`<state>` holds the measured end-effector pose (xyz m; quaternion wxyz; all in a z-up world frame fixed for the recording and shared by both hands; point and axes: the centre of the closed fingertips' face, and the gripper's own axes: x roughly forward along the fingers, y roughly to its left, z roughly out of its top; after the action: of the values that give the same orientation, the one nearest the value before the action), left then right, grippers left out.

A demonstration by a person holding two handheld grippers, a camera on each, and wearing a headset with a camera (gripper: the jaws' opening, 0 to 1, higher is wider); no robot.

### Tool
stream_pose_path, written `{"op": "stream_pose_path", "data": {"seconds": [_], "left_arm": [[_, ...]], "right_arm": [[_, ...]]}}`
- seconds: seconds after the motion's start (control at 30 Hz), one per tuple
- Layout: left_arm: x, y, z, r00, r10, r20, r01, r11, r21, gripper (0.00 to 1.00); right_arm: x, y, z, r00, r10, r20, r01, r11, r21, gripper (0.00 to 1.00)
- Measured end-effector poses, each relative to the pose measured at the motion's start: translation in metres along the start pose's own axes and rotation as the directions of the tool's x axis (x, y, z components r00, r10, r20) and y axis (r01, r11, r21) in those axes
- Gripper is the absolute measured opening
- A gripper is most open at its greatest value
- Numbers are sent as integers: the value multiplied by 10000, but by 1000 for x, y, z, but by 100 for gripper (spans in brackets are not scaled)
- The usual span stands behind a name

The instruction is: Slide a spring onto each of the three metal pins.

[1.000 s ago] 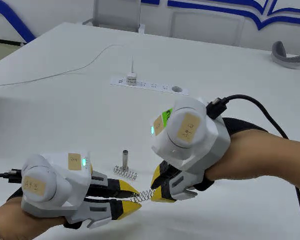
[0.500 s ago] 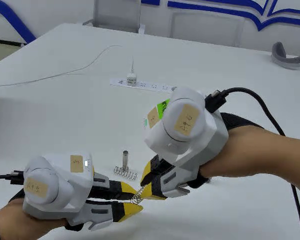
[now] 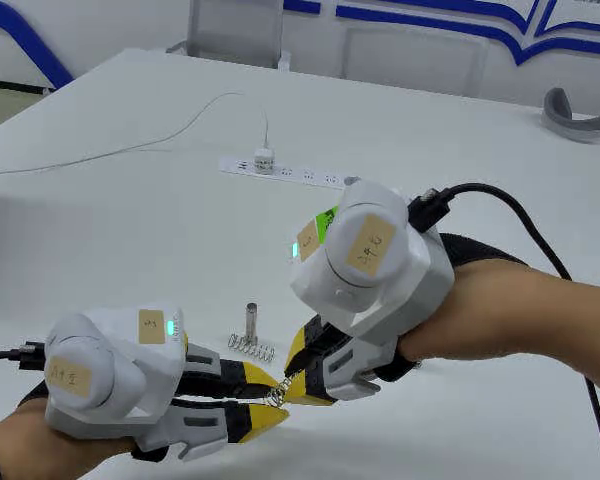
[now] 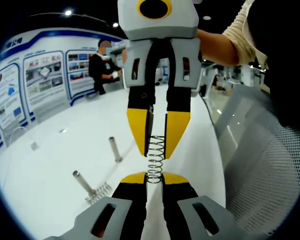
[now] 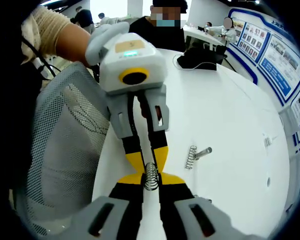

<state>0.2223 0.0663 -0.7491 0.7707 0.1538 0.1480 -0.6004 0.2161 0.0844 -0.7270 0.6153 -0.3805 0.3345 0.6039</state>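
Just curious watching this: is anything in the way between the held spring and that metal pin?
Nothing visible does. The spring, gripped by the left gripper and right gripper, hangs just in front of the upright pin. A loose spring lies at the pin's foot, leaving its top free.

Both ends of the spring [image 4: 155, 159] are hidden from us, inside the left gripper [image 4: 154, 178] and right gripper [image 4: 157, 150]; the head view's bottom edge crops our left hand [image 3: 8, 443].
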Motion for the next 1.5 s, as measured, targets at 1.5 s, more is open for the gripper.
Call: {"op": "stream_pose_path", "data": {"seconds": [1.5], "left_arm": [[-5,11,2,9991,387,147,-379,9981,-477,22]], "right_arm": [[-6,-10,2,9997,-203,103,201,9996,200,12]]}}
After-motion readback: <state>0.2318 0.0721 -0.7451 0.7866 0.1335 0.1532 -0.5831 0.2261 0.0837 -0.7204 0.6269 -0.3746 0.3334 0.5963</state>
